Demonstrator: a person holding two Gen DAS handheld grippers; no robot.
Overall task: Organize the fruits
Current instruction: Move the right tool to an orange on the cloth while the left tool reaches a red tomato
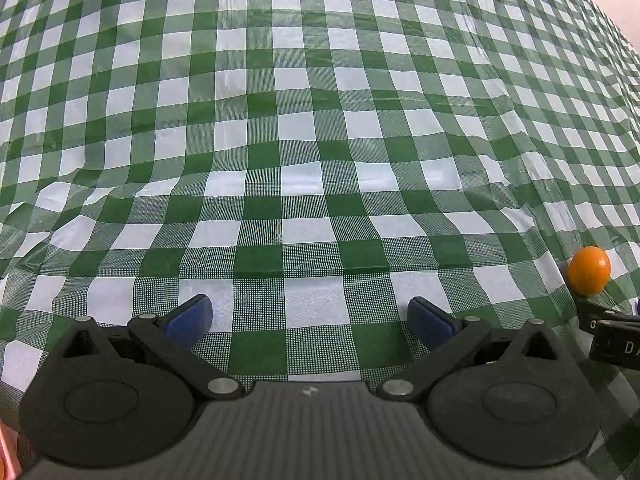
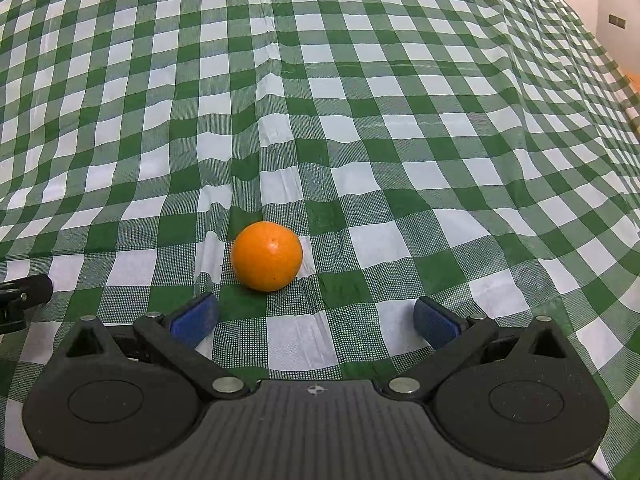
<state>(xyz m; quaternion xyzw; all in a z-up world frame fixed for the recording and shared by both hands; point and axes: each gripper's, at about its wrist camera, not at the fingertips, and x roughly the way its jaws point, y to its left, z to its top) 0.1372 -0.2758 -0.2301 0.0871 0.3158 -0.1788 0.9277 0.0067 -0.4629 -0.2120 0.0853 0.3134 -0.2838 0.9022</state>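
**One orange on the checked cloth, both tools spread wide**

The orange (image 2: 267, 256) sits on the green-and-white checked tablecloth (image 2: 360, 128) that covers the bench, resting beside a raised crease in the fabric. In the right wrist view it lies just ahead of the right tool (image 2: 316, 320), nearer the left blue pad (image 2: 195, 322) than the right one, and touches neither. The right tool's two fingers stand wide apart with nothing between them.

The left wrist view shows the same orange (image 1: 589, 270) at the far right edge (small, near the frame's rim), well off to the side of the left tool (image 1: 310, 320). That tool's blue pads (image 1: 190, 320) are likewise spread apart, over bare cloth and holding nothing. A black part of the right tool shows just below the orange there, with white lettering too cut off to read. The cloth is wrinkled, with several folds running across it.
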